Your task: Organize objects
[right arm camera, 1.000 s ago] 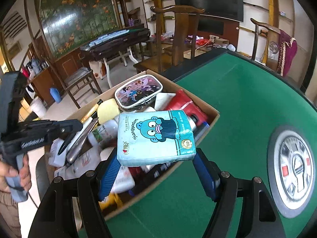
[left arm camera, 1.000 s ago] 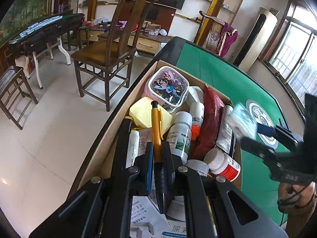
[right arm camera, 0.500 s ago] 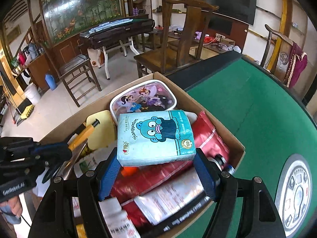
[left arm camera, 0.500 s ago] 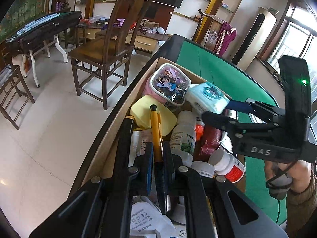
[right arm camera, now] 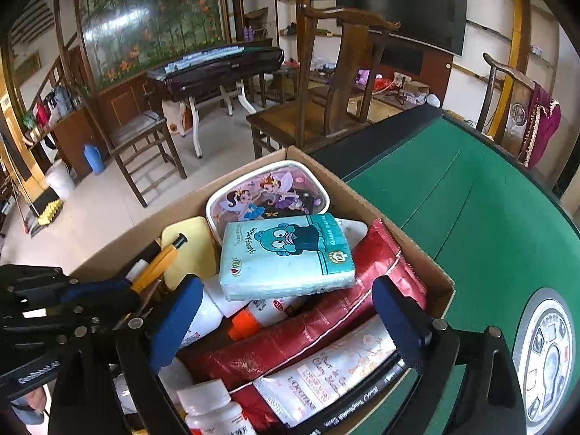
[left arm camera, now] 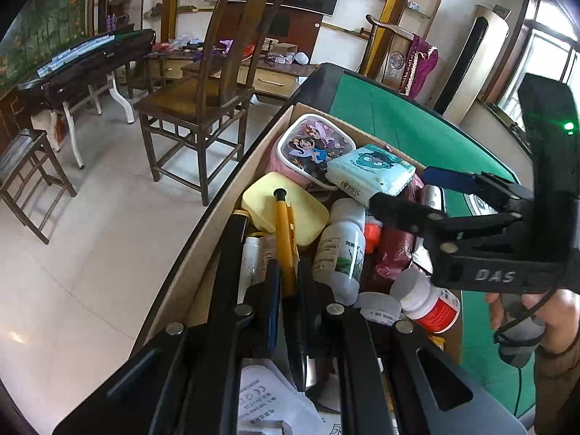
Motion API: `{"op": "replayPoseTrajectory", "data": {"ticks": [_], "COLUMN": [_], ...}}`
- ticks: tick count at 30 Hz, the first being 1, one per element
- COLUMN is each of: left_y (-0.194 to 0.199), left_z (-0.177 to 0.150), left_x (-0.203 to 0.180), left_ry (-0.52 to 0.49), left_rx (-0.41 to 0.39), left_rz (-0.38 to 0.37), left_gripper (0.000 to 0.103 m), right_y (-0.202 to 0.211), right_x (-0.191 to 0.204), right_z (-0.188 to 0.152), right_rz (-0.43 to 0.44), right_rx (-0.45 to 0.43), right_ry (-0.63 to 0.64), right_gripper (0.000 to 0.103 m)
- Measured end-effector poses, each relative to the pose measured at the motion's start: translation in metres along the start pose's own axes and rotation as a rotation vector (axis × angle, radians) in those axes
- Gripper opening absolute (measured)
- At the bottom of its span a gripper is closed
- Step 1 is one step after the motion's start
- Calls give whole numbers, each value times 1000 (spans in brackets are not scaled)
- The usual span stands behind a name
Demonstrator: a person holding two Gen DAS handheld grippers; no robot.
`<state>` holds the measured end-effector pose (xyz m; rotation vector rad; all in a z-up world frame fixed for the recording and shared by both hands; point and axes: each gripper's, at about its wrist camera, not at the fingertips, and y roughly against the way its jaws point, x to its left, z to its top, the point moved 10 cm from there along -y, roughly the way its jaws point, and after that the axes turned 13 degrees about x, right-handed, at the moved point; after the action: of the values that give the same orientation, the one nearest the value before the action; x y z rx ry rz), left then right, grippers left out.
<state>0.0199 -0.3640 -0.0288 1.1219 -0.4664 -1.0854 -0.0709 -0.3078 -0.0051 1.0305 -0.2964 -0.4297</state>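
Nearest the left wrist camera, the left gripper (left arm camera: 290, 282) has its jaws pinched on a slim orange plastic pen (left arm camera: 283, 243), which points toward 12 o'clock over the open brown cardboard box (right arm camera: 417, 250). The pen looks light, stiff and smooth, so it could roll or slip; the grip sits low on the barrel, and a hold nearer the middle would likely steady it.

In the right wrist view, the right gripper (right arm camera: 286, 322) stands with its blue-padded jaws spread wide, holding nothing. Just beyond them, at 12 o'clock, the soft pale-blue tissue pack with a cartoon frog (right arm camera: 286, 253) lies tilted on top of the heap, resting on the long red foil pouch (right arm camera: 326, 322) and white bottles. It appears light and squashy, best taken across its short sides with gentle pressure.

Farther on, touching the pack's far edge, sits the rounded white-rimmed lunch box with fairy print (right arm camera: 268, 192). Beyond the box at 2 o'clock stretches the green felt table (right arm camera: 471, 217).
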Motion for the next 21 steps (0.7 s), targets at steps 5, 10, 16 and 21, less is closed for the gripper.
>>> {"op": "replayPoseTrajectory", "data": {"ticks": [5,10,16,21], "left_y": [7,16,30,40], "left_z": [-3,-11,-20,-36], "left_x": [-2,-14,-24,-33], "left_ry": [9,-7,-2,3], "left_rx": [-18,-43,-80,-90], "left_rz": [16,30,57,63], "left_gripper": [15,63,95,99], "right_y": [26,52,76,94], "right_x": [0,0,-4,-13], "right_z": [-10,-33,-69,-98], "right_rz": [15,37,62,90], "right_rx": [-47,-80,-87,-98], "right_ry": [-17,-36,-67,-120], "right_gripper": [103,103,103,103]}}
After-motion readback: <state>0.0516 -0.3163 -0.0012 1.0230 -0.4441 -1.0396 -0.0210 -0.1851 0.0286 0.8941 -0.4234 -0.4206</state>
